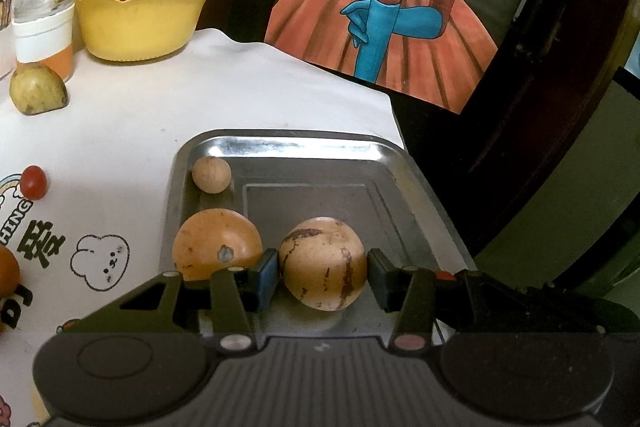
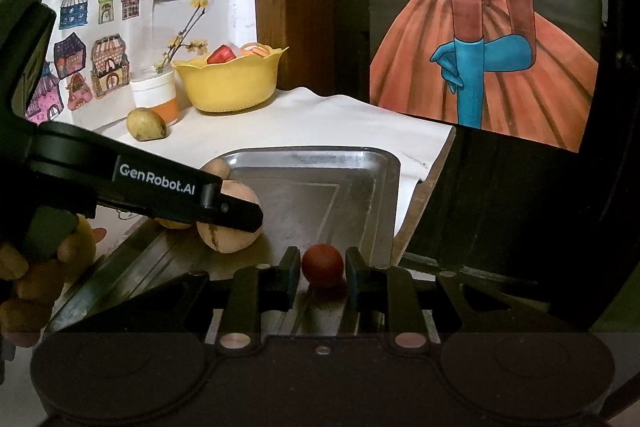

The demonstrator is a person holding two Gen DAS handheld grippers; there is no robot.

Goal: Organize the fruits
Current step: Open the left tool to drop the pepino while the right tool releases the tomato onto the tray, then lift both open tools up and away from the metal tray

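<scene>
A metal tray (image 1: pixel 304 147) lies on the white tablecloth. In it are a small tan ball (image 1: pixel 211 174), an orange fruit (image 1: pixel 216 243) and a tan brown-streaked fruit (image 1: pixel 323 263). My left gripper (image 1: pixel 323 279) is shut on the streaked fruit, low on the tray floor, pads against both its sides. From the right wrist view, that gripper (image 2: pixel 240 215) reaches in from the left over the same fruit (image 2: pixel 228 239). My right gripper (image 2: pixel 323 273) is shut on a small red tomato (image 2: pixel 322 264) just over the tray's near part (image 2: pixel 312 155).
Another red tomato (image 1: pixel 34 182) and a yellow-green fruit (image 1: pixel 38 89) lie on the cloth left of the tray. A yellow bowl (image 1: pixel 140 23) and a jar (image 1: pixel 44 39) with twigs stand at the back. The table's edge runs just right of the tray. A hand (image 2: pixel 24 283) holds the left gripper.
</scene>
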